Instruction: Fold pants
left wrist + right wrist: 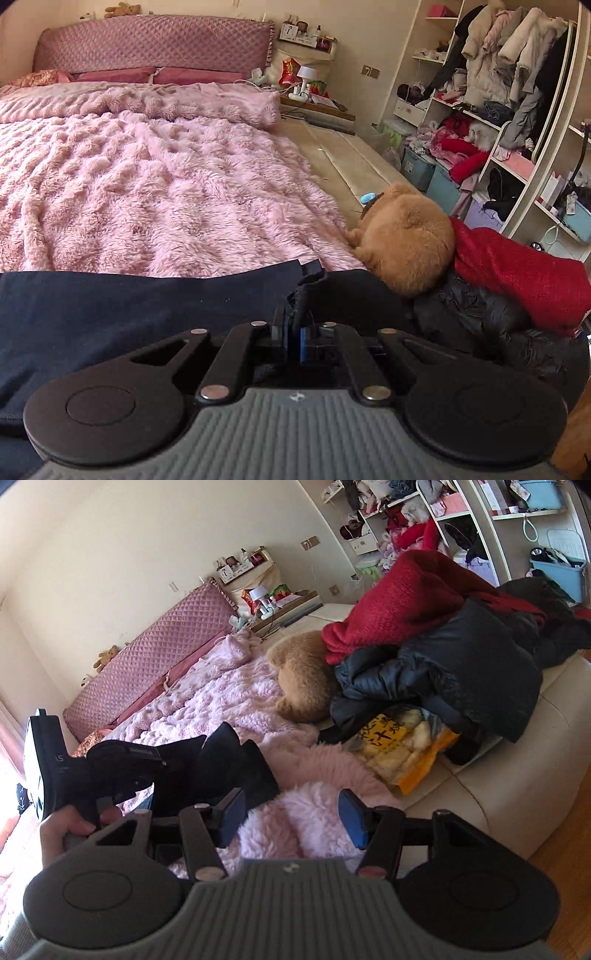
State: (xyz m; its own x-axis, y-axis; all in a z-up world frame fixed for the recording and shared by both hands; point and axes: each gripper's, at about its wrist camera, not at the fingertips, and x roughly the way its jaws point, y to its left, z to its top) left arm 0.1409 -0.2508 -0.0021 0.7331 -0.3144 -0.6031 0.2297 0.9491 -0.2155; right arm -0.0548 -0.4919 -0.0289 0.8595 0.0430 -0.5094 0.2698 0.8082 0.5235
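The navy pants [110, 314] lie across the near part of a fluffy pink blanket [166, 184] on the bed. My left gripper [295, 317] is shut on a bunched edge of the pants, which sticks up between its pads. In the right wrist view the left gripper [177, 753] appears at the left, gripped by a person's hand [62, 834], with dark pants cloth [236, 760] hanging from it. My right gripper [291, 818] stands open above the pink blanket [295, 823] with nothing between its blue pads [351, 819].
A brown plush bear [406, 240], a red knit garment [517, 273] and a black puffy jacket [480, 325] are piled at the bed's right side. A yellow-orange bag [399, 749] lies beside them. Open shelves full of clothes [498, 92] stand on the right.
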